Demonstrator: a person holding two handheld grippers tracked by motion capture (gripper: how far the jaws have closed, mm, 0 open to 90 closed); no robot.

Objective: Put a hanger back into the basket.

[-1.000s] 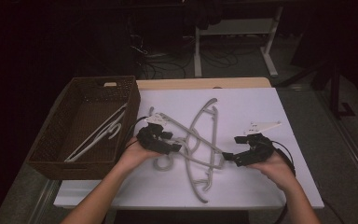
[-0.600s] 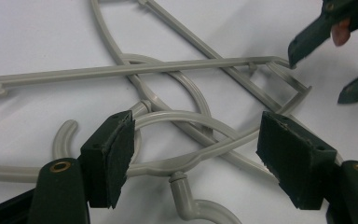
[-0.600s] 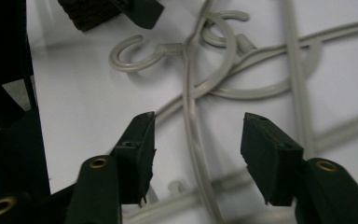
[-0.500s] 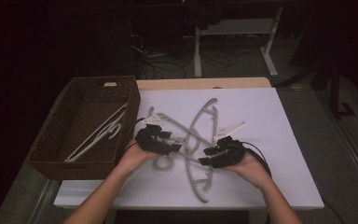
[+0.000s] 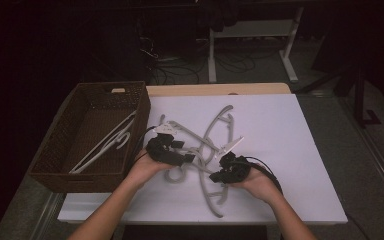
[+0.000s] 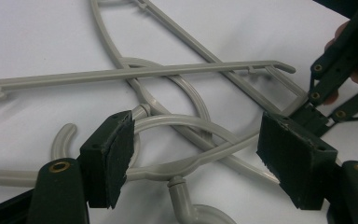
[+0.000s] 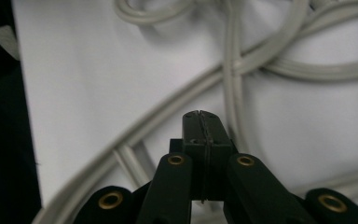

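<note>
Hangers (image 5: 200, 150), grey plastic and tangled together, lie mid-table on the white sheet (image 5: 290, 145), right of a wicker basket (image 5: 87, 135) holding one more hanger. Left gripper (image 6: 196, 158) stands open astride a looped hanger bar, pads clear of it. Right gripper (image 7: 201, 122) has just closed, jaws pressed together, nothing between them.
</note>
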